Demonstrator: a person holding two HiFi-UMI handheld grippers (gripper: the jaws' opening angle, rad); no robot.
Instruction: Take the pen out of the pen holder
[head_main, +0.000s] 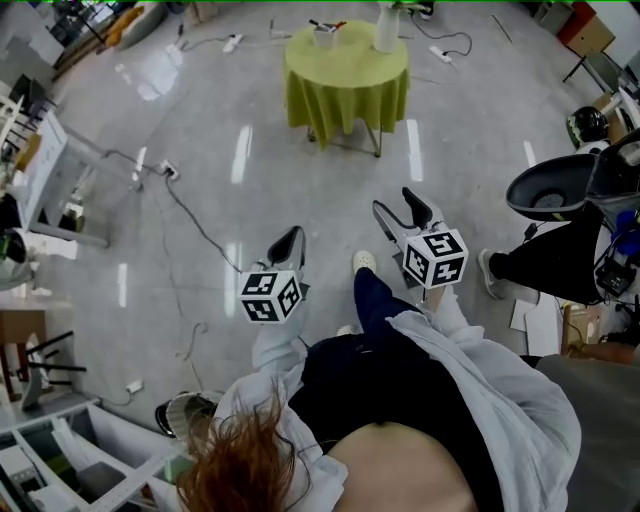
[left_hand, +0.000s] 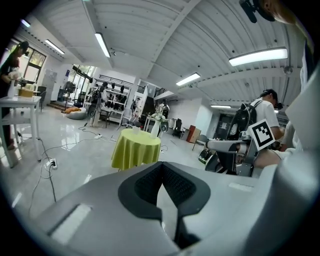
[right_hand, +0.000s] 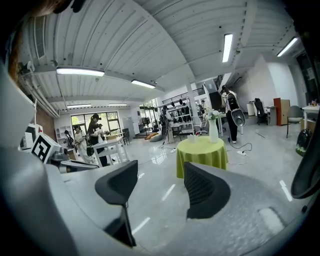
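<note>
The grey hall floor (head_main: 200, 150) fills most of the head view, crossed by cables. The person (head_main: 420, 400) in a pale coat stands on it, well apart from the round surface (head_main: 347, 75) draped in yellow-green cloth, which sits far ahead at the top of the view.

The 2 tongs are held out in front of the body, both aimed toward that surface. The left tongs (left_hand: 161, 172) have their dark pads together, with nothing caught between them. The right tongs (right_hand: 160, 187) have their jaws wide apart and also hold nothing; only bare floor shows in the gap.

On the cloth stands a tall white vase (head_main: 387, 30) and, just beside it, a small white pen holder (head_main: 324, 37). The pen (head_main: 318, 23) is in that holder, its upper end sticking out above the rim at a slant. From here it is too small to say how many pens share the cup.

As a judgement, the task has not really begun: neither pair of tongs is near the holder. A pen should be light, stiff and rather smooth, so it could slip or twist between the pads. The exposed upper shaft looks like the place to pinch, and a lift along the pen's own line seems best. The holder looks light too and may tip or drag, so the closed left tongs could steady it.
</note>
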